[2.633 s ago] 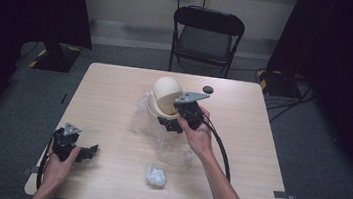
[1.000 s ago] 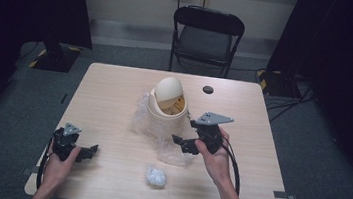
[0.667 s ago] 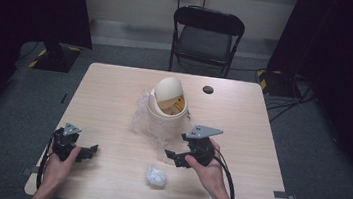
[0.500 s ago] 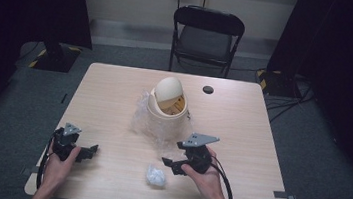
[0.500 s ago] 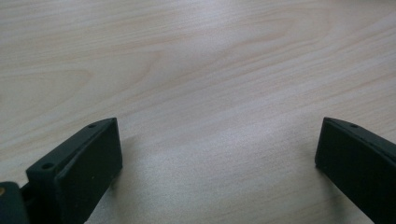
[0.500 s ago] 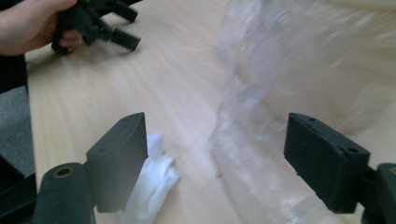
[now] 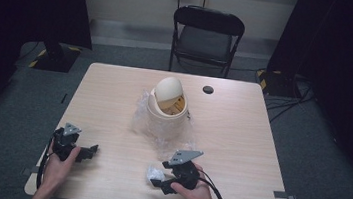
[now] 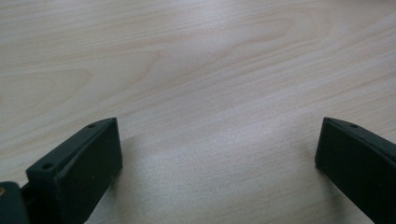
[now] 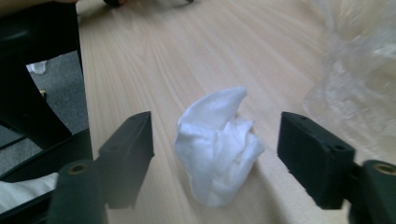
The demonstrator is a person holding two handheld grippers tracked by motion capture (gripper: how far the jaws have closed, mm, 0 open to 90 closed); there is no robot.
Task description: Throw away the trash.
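My right hand-held gripper [image 9: 215,154] is sitting released around the crumpled white tissue [image 9: 217,144] on the bench [image 7: 241,132] — clear plastic wrap [image 9: 359,70] just beyond; my left hand-held gripper [image 8: 219,158] is resting released — over bare wood.

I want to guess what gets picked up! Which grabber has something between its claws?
The right gripper: a crumpled white tissue sits between its open jaws. The left gripper has bare table.

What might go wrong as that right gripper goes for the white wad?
The tissue wad is soft and uneven, so the open right gripper may pinch only a loose flap and drop it. The crinkled clear plastic lies close beside one jaw and could get snagged, tugging the small bin standing on it.
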